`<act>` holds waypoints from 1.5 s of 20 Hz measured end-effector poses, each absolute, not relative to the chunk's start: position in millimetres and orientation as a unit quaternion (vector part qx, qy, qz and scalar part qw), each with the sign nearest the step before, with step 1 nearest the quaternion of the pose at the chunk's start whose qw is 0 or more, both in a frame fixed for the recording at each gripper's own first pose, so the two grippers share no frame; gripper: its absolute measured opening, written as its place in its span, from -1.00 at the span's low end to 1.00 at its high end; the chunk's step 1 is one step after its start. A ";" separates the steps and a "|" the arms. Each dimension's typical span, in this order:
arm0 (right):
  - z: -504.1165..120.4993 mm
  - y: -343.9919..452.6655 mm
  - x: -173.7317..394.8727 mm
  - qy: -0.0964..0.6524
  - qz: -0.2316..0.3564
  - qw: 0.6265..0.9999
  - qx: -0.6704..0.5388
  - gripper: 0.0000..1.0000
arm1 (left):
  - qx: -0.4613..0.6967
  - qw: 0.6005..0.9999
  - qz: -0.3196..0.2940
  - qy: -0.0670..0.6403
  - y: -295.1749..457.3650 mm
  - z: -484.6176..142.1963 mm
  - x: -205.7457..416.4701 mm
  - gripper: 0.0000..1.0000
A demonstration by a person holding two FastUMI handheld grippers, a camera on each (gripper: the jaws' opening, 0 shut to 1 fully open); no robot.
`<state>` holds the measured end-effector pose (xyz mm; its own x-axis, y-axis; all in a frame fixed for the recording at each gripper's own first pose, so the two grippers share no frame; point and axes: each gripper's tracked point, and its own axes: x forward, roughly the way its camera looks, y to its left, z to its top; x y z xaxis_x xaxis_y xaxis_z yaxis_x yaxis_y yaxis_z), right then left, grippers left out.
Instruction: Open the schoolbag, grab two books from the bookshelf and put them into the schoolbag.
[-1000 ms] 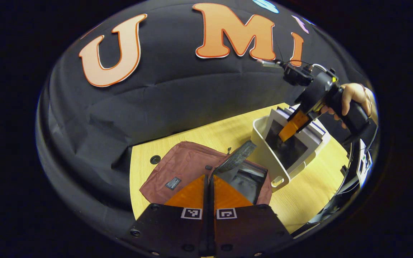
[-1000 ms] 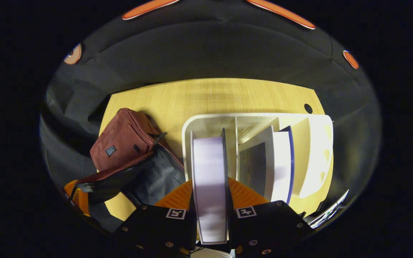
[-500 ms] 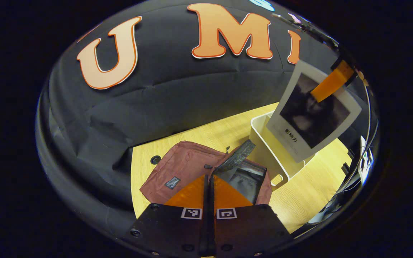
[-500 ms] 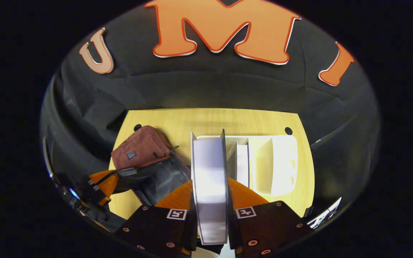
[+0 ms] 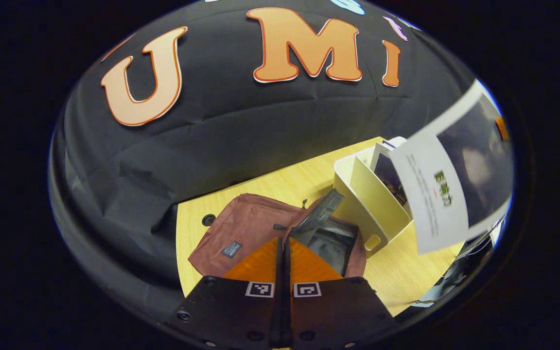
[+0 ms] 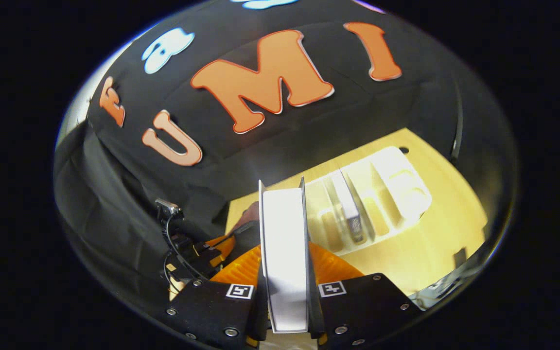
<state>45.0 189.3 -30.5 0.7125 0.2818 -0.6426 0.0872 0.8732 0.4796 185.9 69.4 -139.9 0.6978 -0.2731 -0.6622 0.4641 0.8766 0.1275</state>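
Right gripper (image 6: 285, 291) pinching book (image 6: 284, 253) edgewise, clear of bookshelf (image 6: 372, 194) at 2 o'clock; left gripper (image 5: 284, 272) pressed together, seemingly pinning open schoolbag (image 5: 251, 228) on desk (image 5: 406, 272).

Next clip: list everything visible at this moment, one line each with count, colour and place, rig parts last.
Table: one, light wood, under everything.
Schoolbag: one, maroon with dark lining, lying open on the table beside the bookshelf.
Bookshelf: one, cream, standing on the table with dividers.
Held book: one, white-edged with a dark cover picture, in the air clamped in the right claw.
Shelf book: one, white with a dark cover, standing in a middle slot of the bookshelf.
Left claw: one, orange fingers on a black body, shut at the bag's open mouth; what it pinches is hidden.
Right claw: one, orange and black, shut on the held book.
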 end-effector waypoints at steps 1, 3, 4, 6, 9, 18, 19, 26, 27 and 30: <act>-48.2 193.8 39.7 0.372 0.058 0.884 0.276 -0.34 | 0.145 0.909 -0.206 0.331 67.9 -139.2 184.3 -0.99; -94.6 199.8 38.9 0.366 0.043 0.861 0.349 -0.34 | 0.149 0.908 -0.213 0.328 65.5 -135.6 181.7 -0.99; -115.4 205.3 44.6 0.366 0.037 0.851 0.376 -0.34 | 0.153 0.908 -0.215 0.326 65.7 -134.6 179.9 -0.99; -151.6 222.1 58.0 0.362 0.028 0.835 0.415 -0.34 | 0.159 0.906 -0.220 0.325 64.0 -133.6 177.9 -0.99; -205.1 253.3 75.8 0.374 0.013 0.814 0.443 -0.34 | 0.169 0.904 -0.232 0.317 58.0 -127.8 172.4 -0.99; -276.8 324.0 147.5 0.369 -0.002 0.810 0.456 -0.34 | 0.185 0.891 -0.273 0.310 46.3 -125.0 159.7 -0.99; -282.5 330.2 151.8 0.370 -0.008 0.812 0.451 -0.34 | 0.177 0.891 -0.280 0.309 41.2 -125.1 159.5 -0.99; -305.0 361.7 182.5 0.359 -0.046 0.809 0.462 -0.33 | 0.154 0.892 -0.288 0.313 39.8 -129.3 171.8 -0.99; -310.7 362.2 181.1 0.368 -0.052 0.806 0.459 -0.31 | 0.150 0.893 -0.282 0.316 43.9 -131.3 176.0 -0.99; -338.6 363.5 157.9 0.442 -0.076 0.763 0.466 0.01 | 0.138 0.893 -0.275 0.328 48.3 -138.6 182.3 -0.99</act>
<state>157.9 363.5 -338.6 0.5986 0.2962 -0.7443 0.5267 0.5544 0.6443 182.3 48.3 -138.6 0.6342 -0.4004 -0.6614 0.5814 0.8108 0.0667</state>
